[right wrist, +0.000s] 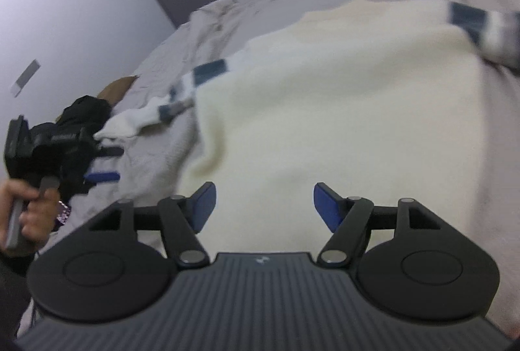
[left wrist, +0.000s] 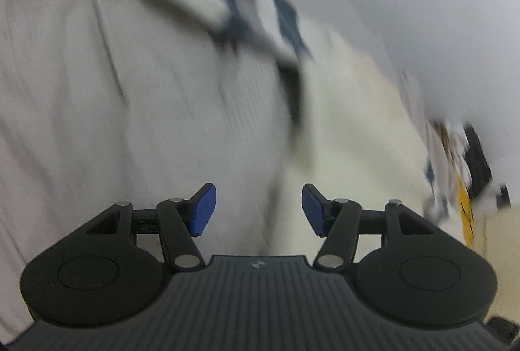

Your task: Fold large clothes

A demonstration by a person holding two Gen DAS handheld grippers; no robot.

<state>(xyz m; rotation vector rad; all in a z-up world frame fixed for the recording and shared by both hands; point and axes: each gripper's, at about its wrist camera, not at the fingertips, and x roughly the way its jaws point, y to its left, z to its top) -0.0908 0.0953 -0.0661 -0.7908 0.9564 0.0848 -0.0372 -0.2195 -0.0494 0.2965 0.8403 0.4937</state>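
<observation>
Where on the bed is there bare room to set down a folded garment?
Bare grey bedcover lies beyond the cream sweater, toward the wall, and along its right edge. To its left it is crowded: a striped sleeve, a dark bundle and the left tongs fill the strip.

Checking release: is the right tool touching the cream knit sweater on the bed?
Apart. The right wrist view shows the right tool open and empty, its blue pads clear of the cream knit sweater spread beyond them.
</observation>
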